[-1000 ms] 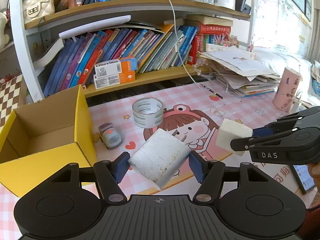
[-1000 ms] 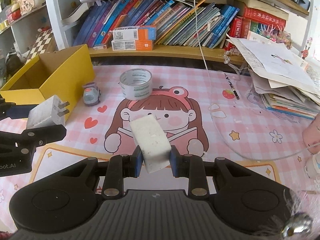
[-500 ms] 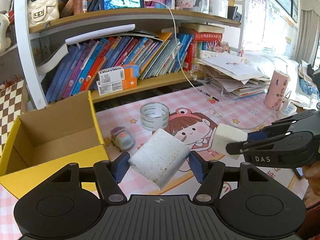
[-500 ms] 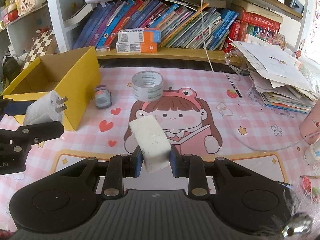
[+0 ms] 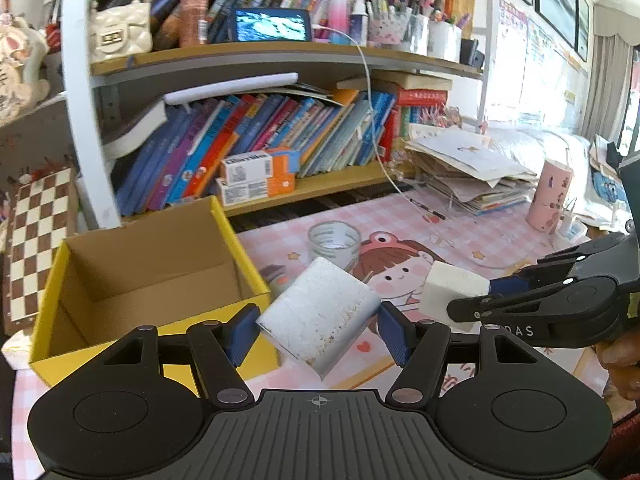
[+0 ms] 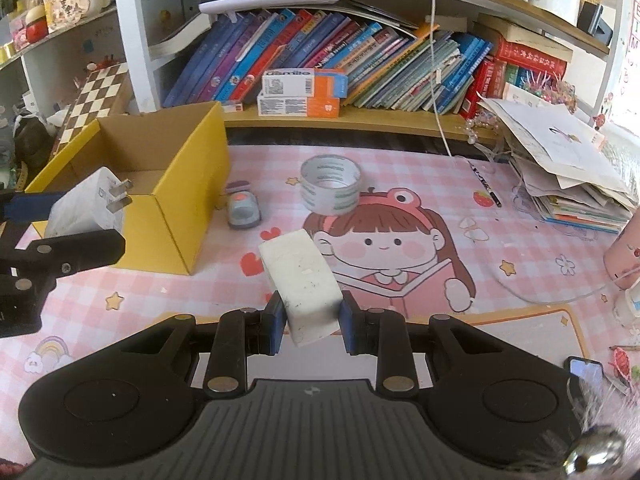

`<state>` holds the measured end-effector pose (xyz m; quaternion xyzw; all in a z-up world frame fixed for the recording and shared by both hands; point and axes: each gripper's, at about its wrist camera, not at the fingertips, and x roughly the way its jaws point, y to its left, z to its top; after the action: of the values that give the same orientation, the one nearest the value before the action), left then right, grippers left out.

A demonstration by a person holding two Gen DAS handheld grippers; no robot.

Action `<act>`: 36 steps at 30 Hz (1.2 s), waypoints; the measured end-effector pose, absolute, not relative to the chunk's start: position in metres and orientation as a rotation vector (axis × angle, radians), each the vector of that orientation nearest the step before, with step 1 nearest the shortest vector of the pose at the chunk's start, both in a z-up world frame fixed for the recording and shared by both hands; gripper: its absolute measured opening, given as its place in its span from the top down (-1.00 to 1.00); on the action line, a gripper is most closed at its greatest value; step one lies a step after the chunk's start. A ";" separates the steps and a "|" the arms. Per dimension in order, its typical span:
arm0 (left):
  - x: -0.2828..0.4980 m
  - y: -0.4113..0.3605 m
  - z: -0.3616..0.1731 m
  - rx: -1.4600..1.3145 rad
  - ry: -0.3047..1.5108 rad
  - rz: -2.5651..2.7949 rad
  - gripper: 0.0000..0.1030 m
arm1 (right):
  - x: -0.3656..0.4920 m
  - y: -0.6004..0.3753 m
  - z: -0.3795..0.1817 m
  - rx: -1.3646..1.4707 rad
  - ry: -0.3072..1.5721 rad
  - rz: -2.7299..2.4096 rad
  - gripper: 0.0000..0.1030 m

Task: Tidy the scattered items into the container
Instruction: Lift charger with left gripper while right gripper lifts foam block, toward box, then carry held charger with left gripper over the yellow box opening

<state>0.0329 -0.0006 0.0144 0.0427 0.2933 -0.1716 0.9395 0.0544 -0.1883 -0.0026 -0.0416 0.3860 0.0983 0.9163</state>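
Two loads in our fingers: left gripper clamps the white charger, right gripper pinches the eraser block, both lifted beside the yellow box; tape roll and toy car remain on the surface.

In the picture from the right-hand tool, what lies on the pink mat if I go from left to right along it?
Yellow box → small grey toy car → roll of clear tape → black pen → stack of papers → pink cup at the right edge.
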 end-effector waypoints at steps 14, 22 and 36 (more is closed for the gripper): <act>0.006 0.058 0.026 0.045 0.540 -0.279 -0.25 | 0.034 -0.133 0.012 -0.125 0.739 0.265 0.49; -0.001 0.080 0.031 0.024 0.515 -0.257 -0.24 | 0.030 -0.111 0.021 -0.146 0.713 0.301 0.49; 0.004 0.106 0.036 0.002 0.481 -0.239 -0.24 | 0.038 -0.083 0.039 -0.182 0.677 0.350 0.49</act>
<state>0.0038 0.1056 0.0357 0.0011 0.2378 -0.1182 0.9641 0.0385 -0.0827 0.0385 -0.0888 0.3297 0.1704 0.9243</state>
